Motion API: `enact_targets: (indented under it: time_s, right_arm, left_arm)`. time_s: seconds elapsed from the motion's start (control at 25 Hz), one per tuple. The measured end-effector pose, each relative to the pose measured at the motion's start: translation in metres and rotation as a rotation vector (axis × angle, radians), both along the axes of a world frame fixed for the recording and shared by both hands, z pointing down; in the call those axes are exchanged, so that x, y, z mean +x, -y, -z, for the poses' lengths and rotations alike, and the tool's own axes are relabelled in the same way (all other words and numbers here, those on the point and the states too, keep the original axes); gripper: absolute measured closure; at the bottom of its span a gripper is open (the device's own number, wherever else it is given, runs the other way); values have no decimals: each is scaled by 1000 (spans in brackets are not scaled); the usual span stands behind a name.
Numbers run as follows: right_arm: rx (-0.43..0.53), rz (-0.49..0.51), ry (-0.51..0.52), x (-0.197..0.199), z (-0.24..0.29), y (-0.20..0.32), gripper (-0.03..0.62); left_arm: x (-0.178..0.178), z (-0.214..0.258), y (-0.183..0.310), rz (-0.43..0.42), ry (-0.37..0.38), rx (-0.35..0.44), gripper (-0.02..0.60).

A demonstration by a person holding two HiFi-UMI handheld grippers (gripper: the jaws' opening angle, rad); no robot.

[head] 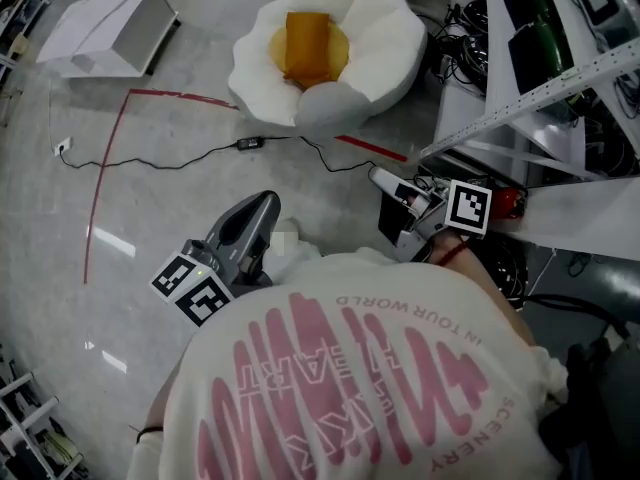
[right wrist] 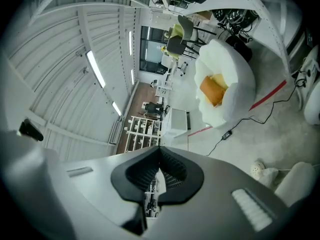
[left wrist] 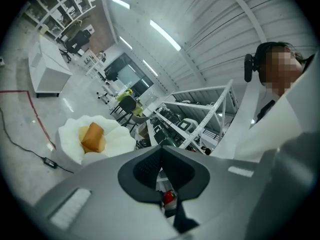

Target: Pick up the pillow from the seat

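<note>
An orange pillow [head: 308, 46] lies in the hollow of a white petal-shaped seat [head: 385, 38] on the floor, far ahead of both grippers. My left gripper [head: 268, 202] is held low by the person's chest, shut and holding nothing. My right gripper [head: 380, 177] is shut as well, with nothing in it, and points toward the seat. In the left gripper view the pillow [left wrist: 92, 137] and seat [left wrist: 119, 140] sit left of the shut jaws of the left gripper [left wrist: 161, 173]. The right gripper view has the pillow [right wrist: 212, 90] in the seat [right wrist: 236, 79], far above the right gripper [right wrist: 159, 178].
A black cable with a power adapter [head: 250, 143] and red tape lines [head: 108, 158] cross the floor between me and the seat. A white cabinet [head: 110, 28] lies at the back left. A white metal frame [head: 540, 88] with equipment and cables crowds the right side.
</note>
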State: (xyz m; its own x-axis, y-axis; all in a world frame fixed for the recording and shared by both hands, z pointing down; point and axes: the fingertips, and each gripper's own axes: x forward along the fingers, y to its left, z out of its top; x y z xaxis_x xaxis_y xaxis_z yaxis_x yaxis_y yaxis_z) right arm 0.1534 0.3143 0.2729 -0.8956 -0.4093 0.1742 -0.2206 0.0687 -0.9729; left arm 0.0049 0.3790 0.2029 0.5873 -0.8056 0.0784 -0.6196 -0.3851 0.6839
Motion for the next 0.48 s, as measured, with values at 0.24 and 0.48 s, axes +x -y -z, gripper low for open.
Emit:
enact_targets:
  time_s: [0.24, 0.48]
  right_arm:
    - [-21, -22, -2, -38, -4, 19, 591]
    - [-13, -71, 2, -65, 0, 44, 591]
  left_arm:
    - [-41, 2, 31, -31, 4, 5, 570]
    - [-74, 7, 59, -60, 9, 13, 571]
